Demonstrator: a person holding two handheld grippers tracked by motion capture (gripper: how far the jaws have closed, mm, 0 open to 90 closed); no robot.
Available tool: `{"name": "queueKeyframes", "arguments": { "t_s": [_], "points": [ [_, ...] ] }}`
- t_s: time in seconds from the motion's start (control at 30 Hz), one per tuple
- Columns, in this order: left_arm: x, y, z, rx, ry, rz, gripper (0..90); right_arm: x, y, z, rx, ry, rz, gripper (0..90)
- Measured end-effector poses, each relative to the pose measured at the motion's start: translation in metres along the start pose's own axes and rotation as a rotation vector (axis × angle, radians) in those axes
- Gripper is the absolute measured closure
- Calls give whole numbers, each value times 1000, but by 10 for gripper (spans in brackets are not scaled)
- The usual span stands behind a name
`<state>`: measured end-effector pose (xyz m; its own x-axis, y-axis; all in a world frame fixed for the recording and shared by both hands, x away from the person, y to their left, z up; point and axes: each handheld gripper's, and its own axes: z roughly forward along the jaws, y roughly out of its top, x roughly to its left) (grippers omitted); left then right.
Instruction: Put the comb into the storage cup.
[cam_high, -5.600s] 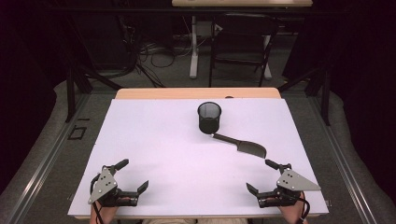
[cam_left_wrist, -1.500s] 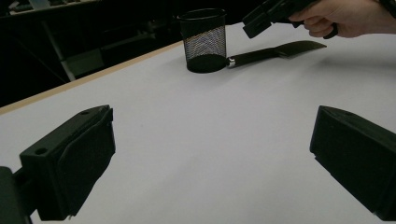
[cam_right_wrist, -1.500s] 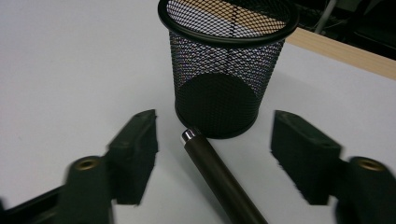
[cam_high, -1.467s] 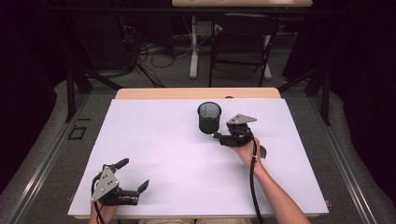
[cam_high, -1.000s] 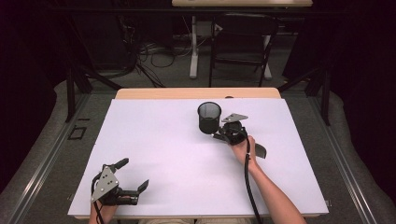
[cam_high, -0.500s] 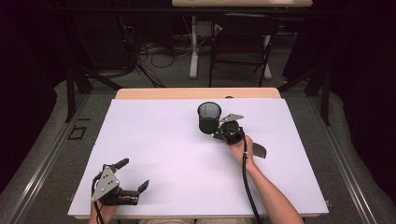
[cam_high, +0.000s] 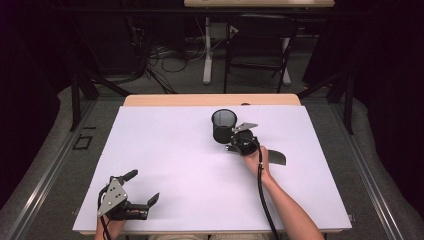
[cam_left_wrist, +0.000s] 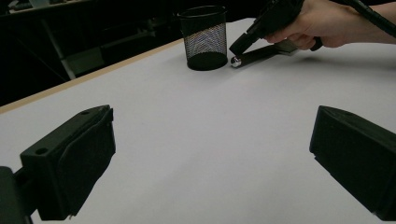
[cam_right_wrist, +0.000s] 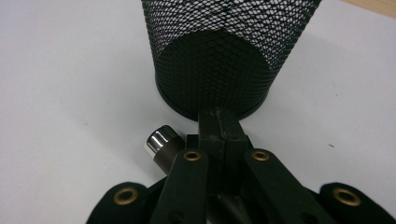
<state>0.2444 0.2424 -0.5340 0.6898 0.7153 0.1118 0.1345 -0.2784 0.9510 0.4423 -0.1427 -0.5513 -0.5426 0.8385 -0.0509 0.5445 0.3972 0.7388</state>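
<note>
A black mesh cup (cam_high: 223, 126) (cam_left_wrist: 204, 37) (cam_right_wrist: 219, 51) stands upright at the back middle of the white table (cam_high: 165, 150). A knife lies just right of it, its grey blade (cam_high: 275, 157) pointing right and its black handle (cam_left_wrist: 254, 54) ending in a silver cap (cam_right_wrist: 159, 139) near the cup's base. My right gripper (cam_high: 231, 146) (cam_left_wrist: 236, 46) (cam_right_wrist: 222, 123) hovers low over that handle end, jaws pressed together with nothing seen between them, tips almost at the cup's foot. My left gripper (cam_high: 143, 186) (cam_left_wrist: 205, 158) rests open near the front left edge.
The table's wooden back edge (cam_high: 210, 100) runs just behind the cup. Beyond it stand a dark chair (cam_high: 260, 45) and loose floor cables (cam_high: 165, 55). The right gripper's black cable (cam_high: 262, 195) trails along the person's forearm.
The right hand came from the front right corner up to the knife, then slid left along it toward the cup. The knife and cup stayed in place. The left gripper barely moved.
</note>
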Motion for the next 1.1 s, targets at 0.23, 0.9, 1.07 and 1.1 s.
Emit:
{"name": "queueKeyframes", "arguments": {
  "t_s": [0.23,0.9,1.07,1.1],
  "points": [
    [0,0,0,2,1,4,3,6,-2,-1,20,18,-25,900],
    [-1,1,0,4,-2,11,3,19,-9,-10,68,67,-75,900],
    [0,1,0,3,1,12,3,20,-11,-12,73,74,-79,900],
    [0,1,0,3,1,13,3,20,-11,-13,81,78,-86,900]
  ]
}}
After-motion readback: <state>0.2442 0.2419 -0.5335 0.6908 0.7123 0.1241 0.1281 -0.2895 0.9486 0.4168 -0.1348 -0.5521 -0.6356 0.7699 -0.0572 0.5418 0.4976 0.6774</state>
